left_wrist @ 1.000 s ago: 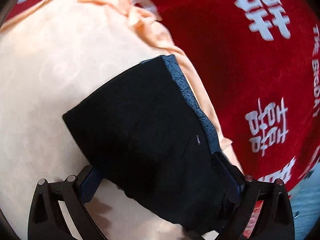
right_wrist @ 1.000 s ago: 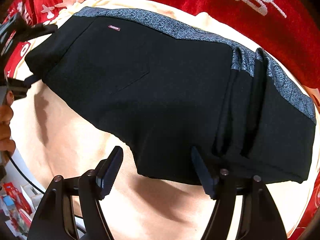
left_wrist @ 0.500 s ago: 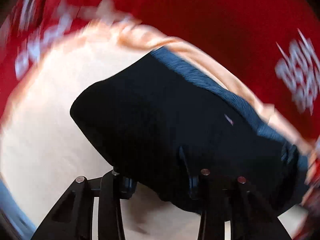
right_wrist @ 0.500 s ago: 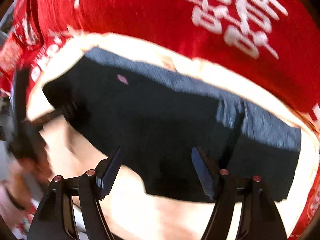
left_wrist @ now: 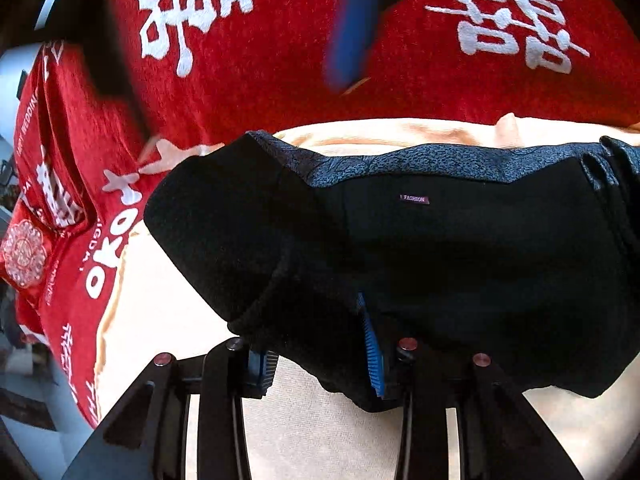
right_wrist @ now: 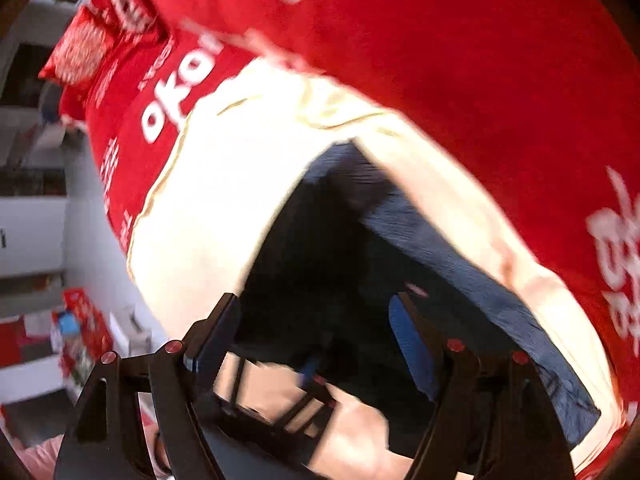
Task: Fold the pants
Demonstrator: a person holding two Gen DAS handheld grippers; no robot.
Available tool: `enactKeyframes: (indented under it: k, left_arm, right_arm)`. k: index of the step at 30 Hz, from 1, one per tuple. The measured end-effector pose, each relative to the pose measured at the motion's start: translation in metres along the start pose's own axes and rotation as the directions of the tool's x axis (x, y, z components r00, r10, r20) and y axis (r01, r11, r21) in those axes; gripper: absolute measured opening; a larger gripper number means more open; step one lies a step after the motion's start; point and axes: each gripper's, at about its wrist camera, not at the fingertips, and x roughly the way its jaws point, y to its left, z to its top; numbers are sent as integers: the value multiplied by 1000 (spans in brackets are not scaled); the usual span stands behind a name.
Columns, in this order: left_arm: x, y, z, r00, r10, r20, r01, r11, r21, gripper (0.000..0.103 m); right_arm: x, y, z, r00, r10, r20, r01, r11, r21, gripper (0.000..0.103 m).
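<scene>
Closed down from a wide spread since a second ago: left claw [left_wrist: 316, 354] narrowed onto the near edge of the pants [left_wrist: 460, 272], black fabric bunched between its blue-ribbed pads [left_wrist: 372, 360] at the bottom centre of the left wrist view. Pinched a thick fold there, with cloth hiding part of the left-hand pad. Turned the view as well, so that the patterned grey waistband [left_wrist: 420, 160] now ran across the middle of the frame, a small "FASHION" label [left_wrist: 415, 199] just below it.

Lay folded, those pants, on a cream cloth [left_wrist: 168, 320] spread over a red blanket [left_wrist: 260, 80] with white characters.

Swung away too, right claw [right_wrist: 314, 330], its view heavily blurred. Stood wide, jaws just opened a little further, nothing pressed between the pads. Hung above the dark pants [right_wrist: 320, 248] in the lower centre of the right wrist view, grey waistband trailing to the lower right. Showed up blurred low in that frame, between the right claw's fingers: the left claw's dark frame [right_wrist: 280, 404]. Appeared also as a blue smear near the top centre of the left wrist view, one pad of the right claw [left_wrist: 352, 24], above the red blanket.
</scene>
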Motion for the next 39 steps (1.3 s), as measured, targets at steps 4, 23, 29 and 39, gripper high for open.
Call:
enactKeyframes:
  k: [4, 23, 29, 39]
  left_arm:
    - [-4, -2, -1, 1000, 6, 7, -6, 1000, 3, 37]
    - [-95, -67, 28, 987, -85, 135, 74, 994, 86, 37]
    - [-154, -125, 54, 959, -208, 194, 183, 974, 136, 37]
    - [-195, -265, 70, 917, -379, 123, 333, 899, 284, 37]
  right_arm:
    - [36, 23, 19, 993, -6, -118, 2, 999, -37, 80]
    - [-34, -57, -61, 979, 177, 99, -183, 982, 51, 16]
    - [-104, -114, -132, 926, 234, 296, -269, 960, 82, 16]
    - [-136, -242, -271, 847, 226, 481, -387, 883, 267, 16]
